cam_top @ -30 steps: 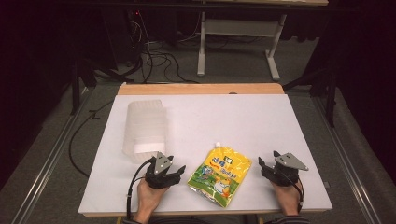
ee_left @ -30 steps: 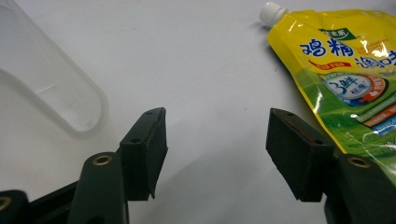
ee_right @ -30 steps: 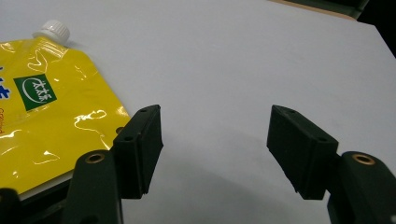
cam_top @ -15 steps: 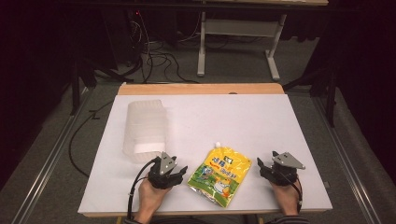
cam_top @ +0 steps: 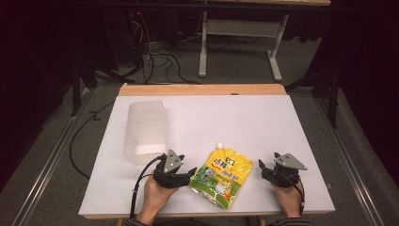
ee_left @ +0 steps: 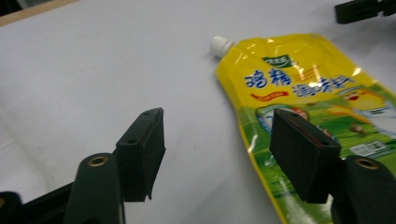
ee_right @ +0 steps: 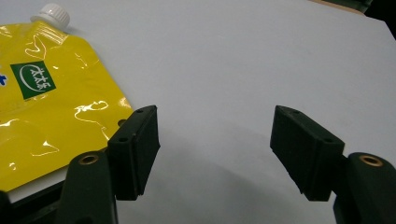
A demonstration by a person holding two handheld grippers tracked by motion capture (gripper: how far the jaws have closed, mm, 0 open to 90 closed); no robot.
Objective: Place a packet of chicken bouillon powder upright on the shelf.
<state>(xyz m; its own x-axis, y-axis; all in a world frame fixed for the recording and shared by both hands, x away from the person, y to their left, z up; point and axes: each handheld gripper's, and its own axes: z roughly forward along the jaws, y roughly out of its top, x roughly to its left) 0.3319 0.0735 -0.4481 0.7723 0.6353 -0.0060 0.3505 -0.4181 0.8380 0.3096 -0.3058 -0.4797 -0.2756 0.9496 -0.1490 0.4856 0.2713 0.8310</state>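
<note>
Glossy yellow plastic pouch [cam_top: 222, 175] with white plastic cap [ee_left: 220, 46] lies on matt white table [cam_top: 244, 122]; container [cam_top: 147, 132] translucent plastic.

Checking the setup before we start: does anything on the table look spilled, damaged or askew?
Nothing stands out. The yellow spouted pouch lies flat, at an angle, cap on, with no leak visible. The translucent plastic container sits apart. Both grippers are open.
</note>
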